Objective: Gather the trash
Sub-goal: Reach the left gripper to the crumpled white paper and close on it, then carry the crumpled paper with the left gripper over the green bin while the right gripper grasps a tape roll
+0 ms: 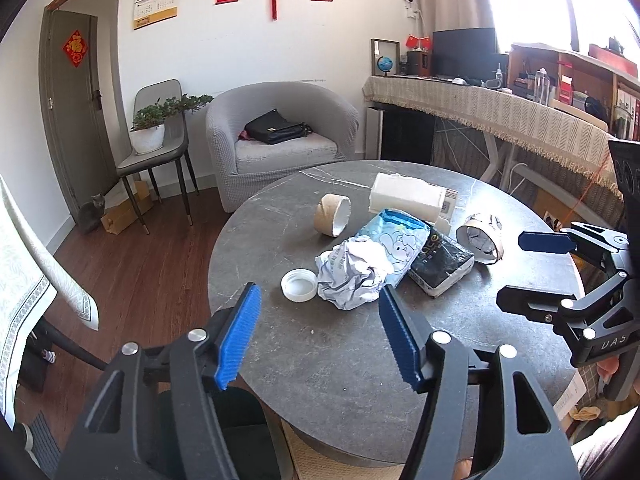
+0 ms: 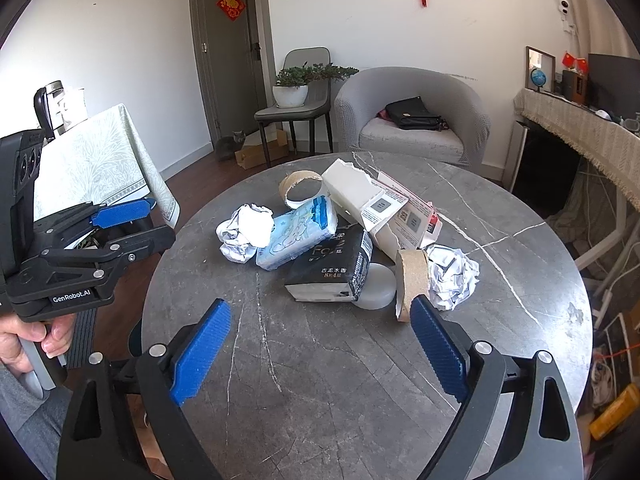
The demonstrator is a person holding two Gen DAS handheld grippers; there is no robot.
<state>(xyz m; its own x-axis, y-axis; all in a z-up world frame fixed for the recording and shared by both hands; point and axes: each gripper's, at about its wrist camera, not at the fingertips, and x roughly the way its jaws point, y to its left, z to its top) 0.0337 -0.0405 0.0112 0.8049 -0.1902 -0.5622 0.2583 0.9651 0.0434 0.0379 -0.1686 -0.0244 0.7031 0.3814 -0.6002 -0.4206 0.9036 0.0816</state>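
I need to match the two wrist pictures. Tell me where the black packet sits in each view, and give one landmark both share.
Left wrist view: the black packet lies right of centre, beside the blue-and-white pack, ahead of the left claw.
Right wrist view: the black packet lies at centre, at the near edge of the trash pile, ahead of the right claw.
Shared landmark: the grey armchair behind the round table.

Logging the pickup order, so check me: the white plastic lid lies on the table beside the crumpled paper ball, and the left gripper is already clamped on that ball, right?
Not clamped. The left wrist view shows the left gripper open, short of the crumpled paper ball. The white plastic lid does lie beside it on the table.
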